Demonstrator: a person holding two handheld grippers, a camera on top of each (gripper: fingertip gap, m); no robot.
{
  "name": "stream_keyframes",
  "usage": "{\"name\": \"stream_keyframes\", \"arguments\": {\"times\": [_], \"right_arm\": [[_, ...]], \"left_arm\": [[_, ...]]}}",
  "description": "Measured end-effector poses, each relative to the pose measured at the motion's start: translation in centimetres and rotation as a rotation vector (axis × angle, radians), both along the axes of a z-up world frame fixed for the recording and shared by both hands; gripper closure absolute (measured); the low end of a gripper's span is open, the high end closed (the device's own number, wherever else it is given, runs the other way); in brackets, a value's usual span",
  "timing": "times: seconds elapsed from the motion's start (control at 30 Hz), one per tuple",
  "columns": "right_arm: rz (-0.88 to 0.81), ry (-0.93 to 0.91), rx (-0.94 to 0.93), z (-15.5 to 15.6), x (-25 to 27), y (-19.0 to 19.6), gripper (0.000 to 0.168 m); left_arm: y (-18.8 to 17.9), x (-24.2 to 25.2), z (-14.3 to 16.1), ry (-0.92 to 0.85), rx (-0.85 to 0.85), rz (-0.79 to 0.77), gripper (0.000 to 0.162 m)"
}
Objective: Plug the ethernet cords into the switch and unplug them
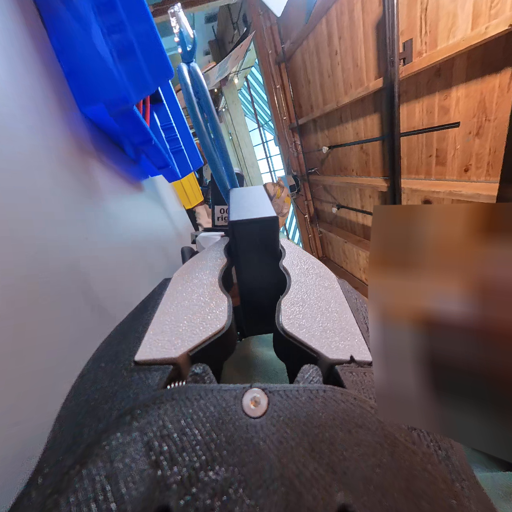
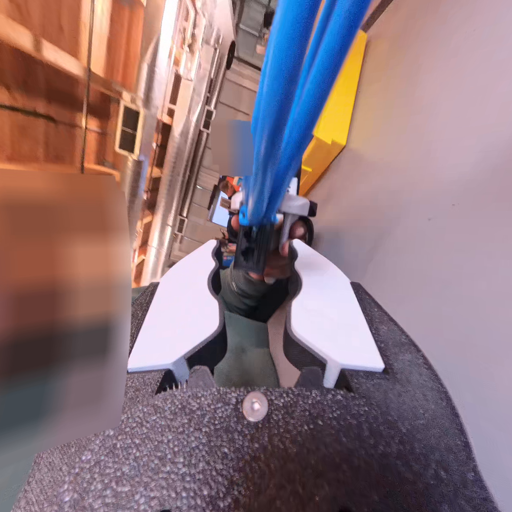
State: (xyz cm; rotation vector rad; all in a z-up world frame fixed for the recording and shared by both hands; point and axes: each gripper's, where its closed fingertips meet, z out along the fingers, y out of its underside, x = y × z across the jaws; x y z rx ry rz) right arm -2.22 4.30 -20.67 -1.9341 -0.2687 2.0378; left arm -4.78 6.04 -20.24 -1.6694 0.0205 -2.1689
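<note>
My left gripper point(image 1: 253, 245) is shut on the black switch point(image 1: 253, 221) and grips its two sides. Blue ethernet cords point(image 1: 199, 110) rise from behind the switch, and one ends in a clear loose plug point(image 1: 177, 19). In the right wrist view the switch point(image 2: 246, 249) faces me with its ports showing, just beyond my right gripper point(image 2: 255, 243), which is open with nothing between its fingers. The blue cords point(image 2: 291, 97) run up from the switch's top end, blurred. The left gripper's white fingers point(image 2: 296, 206) and a hand point(image 2: 277, 266) show behind the switch.
Both views are tipped sideways. The white table point(image 1: 69, 221) holds blue bins point(image 1: 110, 69) and a yellow bin point(image 1: 188, 191), which also shows in the right wrist view point(image 2: 338, 110). A wooden wall point(image 1: 388, 110) stands opposite.
</note>
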Motion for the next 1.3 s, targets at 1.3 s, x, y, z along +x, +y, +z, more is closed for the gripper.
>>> {"name": "stream_keyframes", "arguments": {"times": [1.3], "right_arm": [[0.036,-0.150,0.088,-3.8,0.4,0.5,0.154]], "left_arm": [[-1.3,2.1,-4.5,0.183,-0.109,-0.088,0.134]]}}
